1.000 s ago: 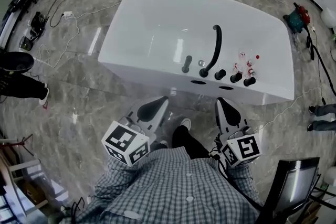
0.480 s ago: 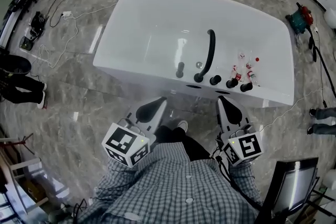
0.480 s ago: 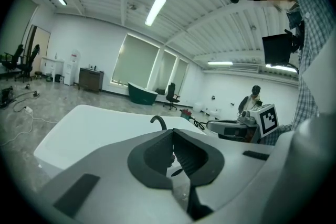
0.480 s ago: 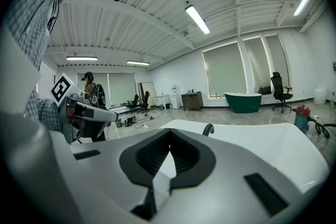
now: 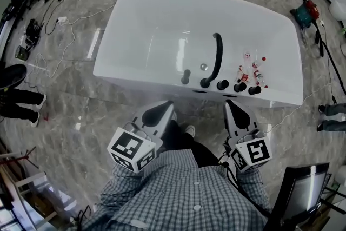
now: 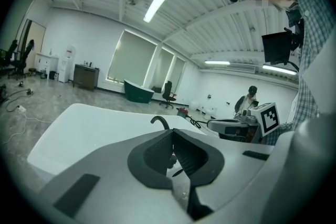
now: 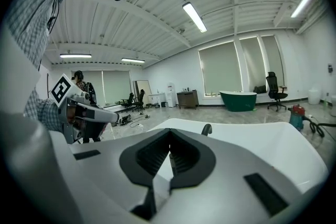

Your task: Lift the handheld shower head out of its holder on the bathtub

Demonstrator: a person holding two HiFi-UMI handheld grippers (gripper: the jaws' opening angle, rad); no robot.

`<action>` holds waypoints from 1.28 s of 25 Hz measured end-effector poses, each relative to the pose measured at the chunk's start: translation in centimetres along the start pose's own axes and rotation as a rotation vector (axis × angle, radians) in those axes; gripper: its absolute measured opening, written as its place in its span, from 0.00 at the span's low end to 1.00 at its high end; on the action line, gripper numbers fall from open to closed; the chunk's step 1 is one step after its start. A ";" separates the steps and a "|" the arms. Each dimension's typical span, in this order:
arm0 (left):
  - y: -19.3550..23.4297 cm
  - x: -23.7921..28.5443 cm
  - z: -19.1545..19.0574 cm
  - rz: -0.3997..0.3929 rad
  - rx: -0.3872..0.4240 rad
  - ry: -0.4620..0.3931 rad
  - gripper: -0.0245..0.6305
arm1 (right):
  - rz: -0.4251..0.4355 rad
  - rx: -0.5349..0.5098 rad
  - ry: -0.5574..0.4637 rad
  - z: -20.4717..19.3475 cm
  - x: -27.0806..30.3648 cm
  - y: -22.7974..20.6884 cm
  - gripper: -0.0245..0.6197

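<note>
The white bathtub point(image 5: 162, 24) lies ahead in the head view. On its near rim a short black handheld shower head point(image 5: 185, 77) stands in its holder, left of a tall curved black spout point(image 5: 216, 59) and three black knobs point(image 5: 239, 86). My left gripper point(image 5: 162, 111) and right gripper point(image 5: 233, 108) hover side by side just short of the rim, both shut with nothing between the jaws. In the left gripper view the left gripper point(image 6: 173, 152) points at the tub, with the spout point(image 6: 160, 122) showing above it. The right gripper point(image 7: 169, 155) also faces the tub.
Small red-and-white bottles point(image 5: 251, 70) sit on the rim beside the knobs. Cables point(image 5: 65, 19) trail over the marble floor on the left. A bystander's legs point(image 5: 21, 97) are at the left and feet point(image 5: 332, 111) at the right. A monitor point(image 5: 303, 192) stands at the bottom right.
Both grippers have moved toward the bathtub, so its near rim now lies closer to them. The jaws of both stay shut.
</note>
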State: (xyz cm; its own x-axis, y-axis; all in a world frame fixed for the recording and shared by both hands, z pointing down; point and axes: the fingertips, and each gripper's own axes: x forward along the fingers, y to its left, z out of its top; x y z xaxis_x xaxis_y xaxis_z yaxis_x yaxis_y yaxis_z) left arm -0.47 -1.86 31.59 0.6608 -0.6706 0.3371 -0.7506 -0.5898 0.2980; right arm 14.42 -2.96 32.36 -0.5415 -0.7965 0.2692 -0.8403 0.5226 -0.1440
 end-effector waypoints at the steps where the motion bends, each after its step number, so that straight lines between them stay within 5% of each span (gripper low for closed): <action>1: 0.6 0.3 0.2 -0.006 0.005 0.001 0.05 | -0.008 0.000 -0.003 0.2 0.5 0.0 0.06; 19: 10.5 3.2 2.0 -0.123 0.016 0.065 0.05 | -0.112 -0.002 0.013 2.5 10.5 0.4 0.06; 32: 14.9 5.3 -0.3 -0.112 -0.044 0.106 0.05 | -0.093 0.007 0.094 0.5 14.6 -0.3 0.06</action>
State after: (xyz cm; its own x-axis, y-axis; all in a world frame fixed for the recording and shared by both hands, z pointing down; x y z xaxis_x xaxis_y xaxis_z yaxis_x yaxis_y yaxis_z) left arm -8.17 -14.07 38.05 0.7388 -0.5486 0.3914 -0.6726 -0.6365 0.3774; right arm 6.75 -14.92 35.90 -0.4566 -0.8094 0.3692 -0.8872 0.4454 -0.1206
